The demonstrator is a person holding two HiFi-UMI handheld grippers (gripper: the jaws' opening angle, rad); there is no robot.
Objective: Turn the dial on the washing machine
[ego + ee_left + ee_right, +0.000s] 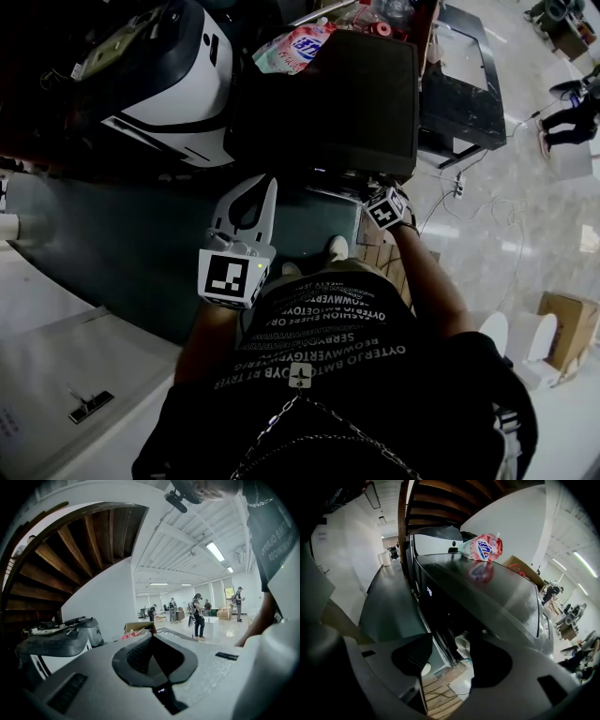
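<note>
1. Our right tongs [452,641] stand wide with nothing gripped. In the gap between them, a little beyond the tips, sits a pale round knob that we take for the dial [463,644], though the dark front makes it hard to be sure.
2. Our left tongs [153,639] are closed on nothing and point up into the open room, well apart from the machine. We judge they have no part in this step.
3. Just above and ahead of the right tongs runs the dark front of the washing machine [487,602], with its glossy top rising beyond. A pink detergent pouch [483,548] lies on that top, far past the tips and out of our way.
4. To do the step well, we should bring the right tongs straight on, so the knob sits centred with one pad on each side of its rim.
5. We should close only until the pads bite the rim. Then we roll the wrist about the knob's own axis, because a turn off that axis would likely make the pads slip.
6. The light is poor here, so we would steer by the right gripper view. In the head view the tips are lost in the dark below the machine's front edge.
</note>
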